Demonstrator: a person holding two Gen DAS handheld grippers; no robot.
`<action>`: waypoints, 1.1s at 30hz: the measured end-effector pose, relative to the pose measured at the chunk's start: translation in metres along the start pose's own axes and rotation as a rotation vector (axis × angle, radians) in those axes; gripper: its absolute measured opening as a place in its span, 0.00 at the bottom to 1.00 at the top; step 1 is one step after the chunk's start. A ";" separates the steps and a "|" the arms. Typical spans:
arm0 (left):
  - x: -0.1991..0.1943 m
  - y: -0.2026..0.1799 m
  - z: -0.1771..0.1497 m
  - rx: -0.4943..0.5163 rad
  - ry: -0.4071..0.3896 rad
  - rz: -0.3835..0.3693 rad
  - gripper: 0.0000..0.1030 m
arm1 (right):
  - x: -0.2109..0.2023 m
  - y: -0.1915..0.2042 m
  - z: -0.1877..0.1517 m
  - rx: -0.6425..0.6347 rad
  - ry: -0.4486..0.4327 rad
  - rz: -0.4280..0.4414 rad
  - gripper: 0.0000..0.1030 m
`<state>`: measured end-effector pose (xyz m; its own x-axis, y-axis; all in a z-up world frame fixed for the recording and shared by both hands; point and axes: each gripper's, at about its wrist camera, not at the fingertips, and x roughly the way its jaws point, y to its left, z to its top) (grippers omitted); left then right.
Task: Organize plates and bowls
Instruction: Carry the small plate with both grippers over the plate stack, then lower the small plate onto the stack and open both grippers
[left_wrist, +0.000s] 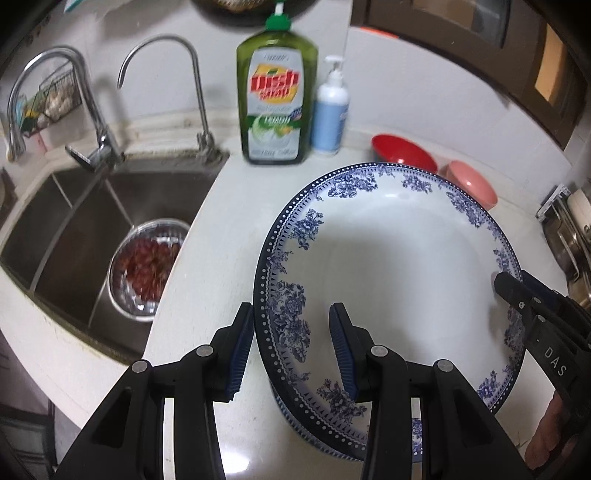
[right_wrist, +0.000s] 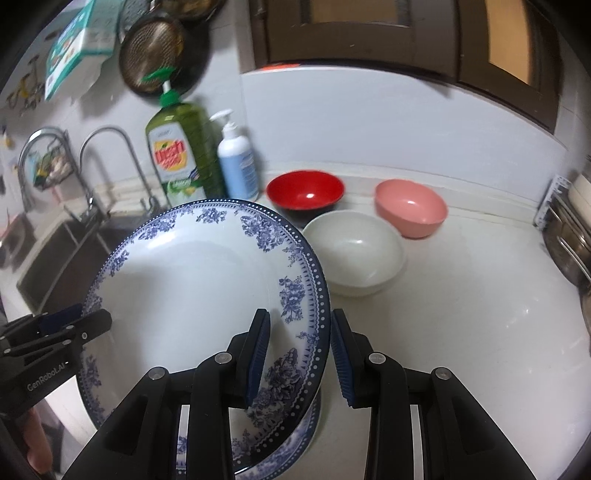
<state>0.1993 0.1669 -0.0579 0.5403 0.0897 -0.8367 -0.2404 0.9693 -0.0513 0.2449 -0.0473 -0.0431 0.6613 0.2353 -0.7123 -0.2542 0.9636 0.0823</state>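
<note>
Two-handed carry of a round white ceramic plate with a blue floral border (left_wrist: 388, 258), held tilted above a second plate of the same pattern (right_wrist: 295, 443) that lies on the white counter (right_wrist: 461, 332) near its front edge. The left gripper (left_wrist: 291, 354) straddles the plate's left rim with one finger outside and one over the well; the right gripper (right_wrist: 301, 362) straddles the opposite rim likewise. Both sets of jaws stand partly open about the rim, and whether the pads press on the plate or merely bracket it cannot be told from either view. Likely hazards: the glazed rim could slide out of so narrow a bite if one hand tips or leads the other, and an uneven lowering could bring the upper plate's edge down on the lower plate and chip it. Toward the back edge of the counter stand a red bowl (right_wrist: 304, 192), a pink bowl (right_wrist: 410, 206) and, nearer, a white bowl (right_wrist: 354, 254), just beside the plate's right rim and the closest obstacle. A green dish-soap bottle (left_wrist: 277, 96) and a white pump bottle (left_wrist: 330, 110) stand by the steel sink (left_wrist: 74, 229), which holds a metal colander of red fruit (left_wrist: 147, 266).
</note>
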 end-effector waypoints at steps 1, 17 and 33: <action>0.002 0.000 -0.003 0.001 0.011 0.003 0.39 | 0.001 0.001 -0.002 -0.005 0.007 0.001 0.34; 0.034 -0.007 -0.027 0.014 0.121 0.027 0.39 | 0.043 -0.002 -0.041 0.010 0.183 0.009 0.34; 0.051 -0.008 -0.036 -0.006 0.187 0.025 0.39 | 0.058 0.000 -0.055 -0.021 0.255 -0.005 0.36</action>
<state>0.2000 0.1550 -0.1202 0.3750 0.0694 -0.9244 -0.2567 0.9660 -0.0317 0.2449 -0.0406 -0.1227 0.4638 0.1883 -0.8657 -0.2675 0.9613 0.0658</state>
